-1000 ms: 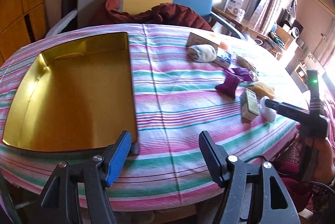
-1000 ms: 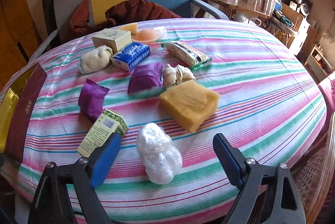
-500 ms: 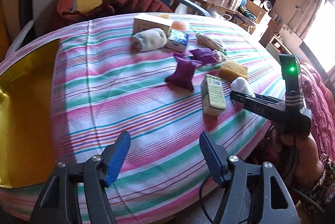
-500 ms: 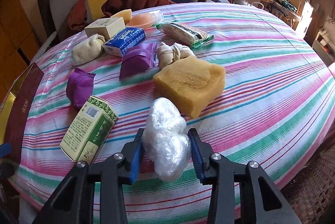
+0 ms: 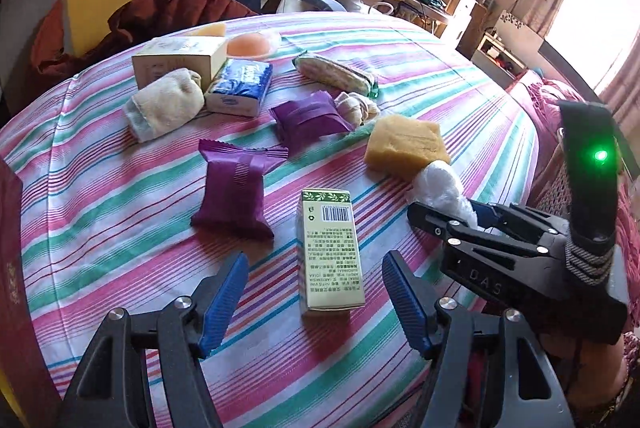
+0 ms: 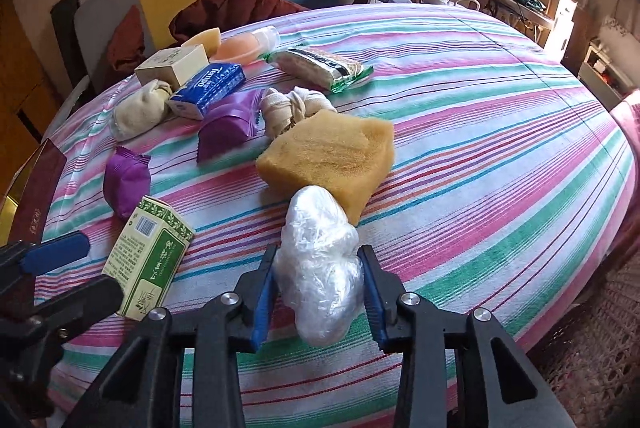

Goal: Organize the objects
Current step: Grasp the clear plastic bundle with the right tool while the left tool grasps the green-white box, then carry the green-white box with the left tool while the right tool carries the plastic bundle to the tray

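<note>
My right gripper (image 6: 319, 286) clamps the plastic-wrapped bundle (image 6: 318, 260); my wide-open left gripper (image 5: 316, 298) frames the green box (image 5: 329, 248), lengthwise up-frame.

A round worktop (image 6: 500, 131) under a pink, green and white striped cloth carries scattered goods. Just ahead of the right hand-held gripper (image 6: 318, 288) lie a clear plastic bundle (image 6: 316, 260) and, touching it beyond, a yellow sponge (image 6: 332, 159). To that gripper's left sits a green carton (image 6: 150, 256). Farther off lie two purple packets (image 6: 126, 183), a knotted cloth (image 6: 290, 109), a blue tissue pack (image 6: 208, 89), a rolled sock (image 6: 138, 113), a cream box (image 6: 174, 65) and a green-edged wrapper (image 6: 320, 63).
</note>
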Demonstrator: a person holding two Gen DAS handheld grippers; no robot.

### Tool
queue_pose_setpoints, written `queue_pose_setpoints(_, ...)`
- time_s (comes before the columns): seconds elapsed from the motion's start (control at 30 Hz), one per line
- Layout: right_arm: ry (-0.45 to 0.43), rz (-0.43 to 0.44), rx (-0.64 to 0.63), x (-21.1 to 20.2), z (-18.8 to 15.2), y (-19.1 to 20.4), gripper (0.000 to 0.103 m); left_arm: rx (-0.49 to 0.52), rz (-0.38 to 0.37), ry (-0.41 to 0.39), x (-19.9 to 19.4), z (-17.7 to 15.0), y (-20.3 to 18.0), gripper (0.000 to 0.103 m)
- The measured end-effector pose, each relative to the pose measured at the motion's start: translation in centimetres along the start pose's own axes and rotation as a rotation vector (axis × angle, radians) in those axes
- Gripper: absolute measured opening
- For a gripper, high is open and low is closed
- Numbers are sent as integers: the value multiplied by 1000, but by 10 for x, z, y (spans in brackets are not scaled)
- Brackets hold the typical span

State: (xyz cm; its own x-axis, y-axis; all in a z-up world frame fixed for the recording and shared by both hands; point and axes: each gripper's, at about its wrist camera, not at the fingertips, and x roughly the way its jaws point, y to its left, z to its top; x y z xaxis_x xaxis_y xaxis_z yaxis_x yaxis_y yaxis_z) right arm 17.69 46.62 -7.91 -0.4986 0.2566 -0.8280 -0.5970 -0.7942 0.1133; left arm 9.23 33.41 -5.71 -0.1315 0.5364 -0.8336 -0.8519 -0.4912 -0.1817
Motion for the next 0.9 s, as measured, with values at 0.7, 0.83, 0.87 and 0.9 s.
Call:
queue_pose_setpoints(0.7, -40, 25, -73, -7, -7, 20, 40, 33, 30, -76, -8, -41, 20, 30)
queue_pose_setpoints(0.83, -51, 85, -118, -10, -12, 37, 40, 13, 48, -92, -19, -53, 27, 30)
queue_pose_setpoints(0.87, -51, 97, -130, -10, -14, 41, 40, 8, 55, -93, -21, -55, 29, 30)
queue_pose_setpoints(0.9, -52, 107, -140, -11, -15, 45, 40, 3, 64, -95, -24, -58, 30, 30)
